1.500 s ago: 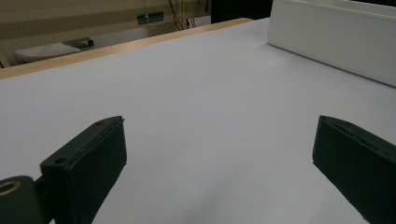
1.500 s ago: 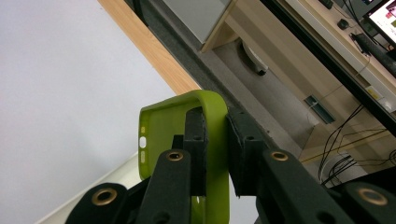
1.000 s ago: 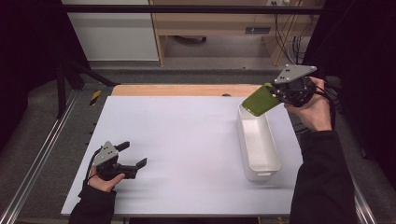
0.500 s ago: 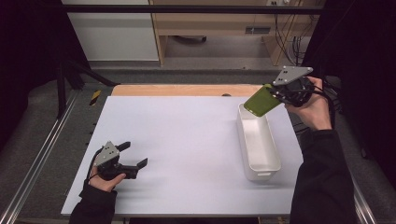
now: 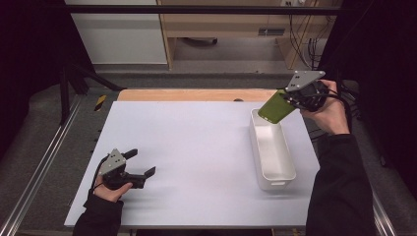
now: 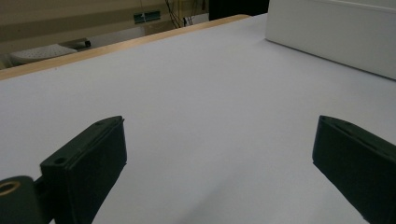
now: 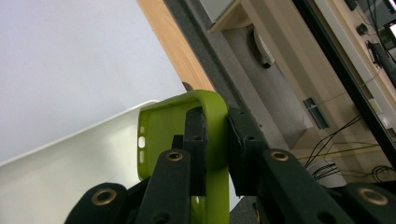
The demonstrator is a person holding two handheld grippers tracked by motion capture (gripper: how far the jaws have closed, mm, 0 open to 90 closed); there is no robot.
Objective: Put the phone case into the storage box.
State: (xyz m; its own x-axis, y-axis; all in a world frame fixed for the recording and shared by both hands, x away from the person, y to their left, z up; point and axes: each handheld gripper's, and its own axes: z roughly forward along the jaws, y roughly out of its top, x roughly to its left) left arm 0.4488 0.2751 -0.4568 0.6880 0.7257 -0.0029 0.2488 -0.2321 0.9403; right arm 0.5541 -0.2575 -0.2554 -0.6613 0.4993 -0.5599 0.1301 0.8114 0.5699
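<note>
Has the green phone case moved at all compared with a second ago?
No. In the high view the green phone case, clamped in the right gripper, hangs over the far end of the white bin, just as before.

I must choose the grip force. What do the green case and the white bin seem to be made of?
Green case: probably soft silicone or rubbery plastic, matte; thin wall, rounded rim, moulded cut-outs, pinched at one edge by the right gripper.
White bin: likely rigid plastic, smooth with a faint sheen; even walls, rounded corners.
</note>
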